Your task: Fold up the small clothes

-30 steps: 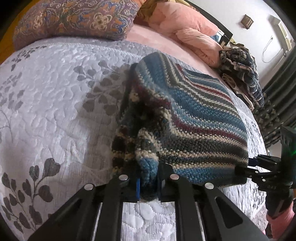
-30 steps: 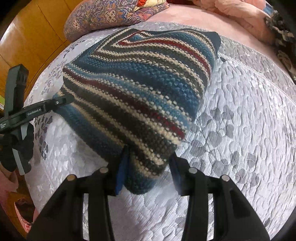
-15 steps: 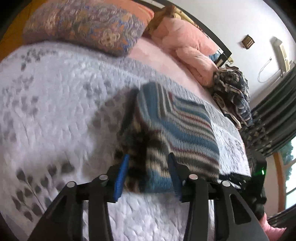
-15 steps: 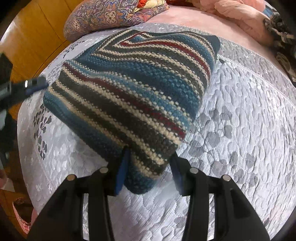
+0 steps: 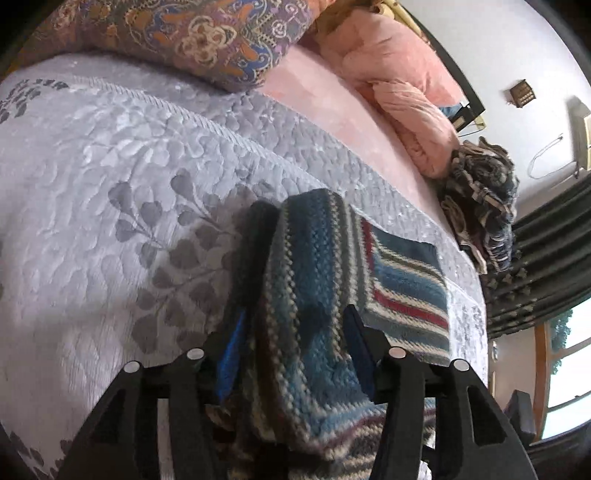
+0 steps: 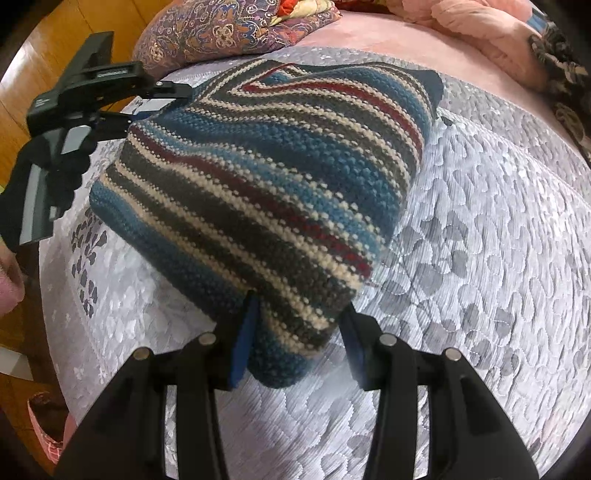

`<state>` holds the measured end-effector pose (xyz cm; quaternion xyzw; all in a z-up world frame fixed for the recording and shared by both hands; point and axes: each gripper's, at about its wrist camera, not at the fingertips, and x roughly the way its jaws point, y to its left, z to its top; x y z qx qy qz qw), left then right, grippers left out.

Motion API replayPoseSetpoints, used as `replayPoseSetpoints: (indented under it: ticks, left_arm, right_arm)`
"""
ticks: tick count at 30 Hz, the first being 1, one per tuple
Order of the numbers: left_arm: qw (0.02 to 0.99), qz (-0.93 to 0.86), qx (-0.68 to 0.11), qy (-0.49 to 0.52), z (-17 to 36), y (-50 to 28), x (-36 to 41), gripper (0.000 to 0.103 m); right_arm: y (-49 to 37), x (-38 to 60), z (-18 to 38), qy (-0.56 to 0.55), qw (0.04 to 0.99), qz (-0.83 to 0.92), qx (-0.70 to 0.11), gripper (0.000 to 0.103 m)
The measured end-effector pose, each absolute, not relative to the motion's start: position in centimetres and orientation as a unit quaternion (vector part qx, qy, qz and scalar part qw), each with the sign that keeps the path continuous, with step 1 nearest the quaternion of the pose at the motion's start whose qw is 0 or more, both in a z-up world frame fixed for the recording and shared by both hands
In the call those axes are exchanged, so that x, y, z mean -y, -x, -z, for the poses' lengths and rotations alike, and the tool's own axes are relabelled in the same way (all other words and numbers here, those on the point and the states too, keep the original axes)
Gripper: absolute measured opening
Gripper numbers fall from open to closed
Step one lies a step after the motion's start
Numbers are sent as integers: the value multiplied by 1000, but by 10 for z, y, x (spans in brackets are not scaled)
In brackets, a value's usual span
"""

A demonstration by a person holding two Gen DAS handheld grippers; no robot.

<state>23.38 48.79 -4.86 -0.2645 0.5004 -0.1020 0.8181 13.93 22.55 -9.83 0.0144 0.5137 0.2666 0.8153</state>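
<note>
A folded striped knit sweater (image 6: 266,184) in blue, cream, grey and red lies on the quilted lilac bedspread (image 6: 480,258). My right gripper (image 6: 299,343) is open, its two fingers on either side of the sweater's near corner. My left gripper (image 5: 293,350) is open too, straddling a thick folded edge of the sweater (image 5: 314,295). In the right wrist view the left gripper (image 6: 151,103) sits at the sweater's far left edge, held by a hand at the frame's left border.
A patterned purple pillow (image 5: 192,33) and pink bedding (image 5: 406,85) lie at the head of the bed. A heap of dark patterned clothes (image 5: 480,199) sits at the far right edge, near dark curtains (image 5: 535,266). Wooden floor (image 6: 48,62) shows left of the bed.
My left gripper let go of the sweater's bunched fold, opened, and moved to the far left edge. The fold has settled flatter. My right gripper has stayed open at the near corner.
</note>
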Motion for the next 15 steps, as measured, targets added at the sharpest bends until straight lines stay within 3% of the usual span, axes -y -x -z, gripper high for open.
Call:
replayPoseSetpoints:
  ticks: [4,5,6,8,15]
  left_arm:
    - [818,100,-515,237,57,-242,-477,51]
    - [821,97,-515,228,57,-242,-475,45]
    - [824,96,-514,221,56,-242,-472,30]
    - [832,88,-505,213,51,-240,-470,21]
    - [828,80,-502,235,63,-229,-492,16]
  right_arm:
    - [-141,-225,98,-15,814,-268,-515,44]
    - [-141,-225,98,-16,814,-268,-515,44]
    - [-141,-224,98,-17,813,-268,-517,44]
    - [-141,-224,98,-18,812,-269,-517,44]
    - [-144,-221,100,-28,806,-275,-523,44]
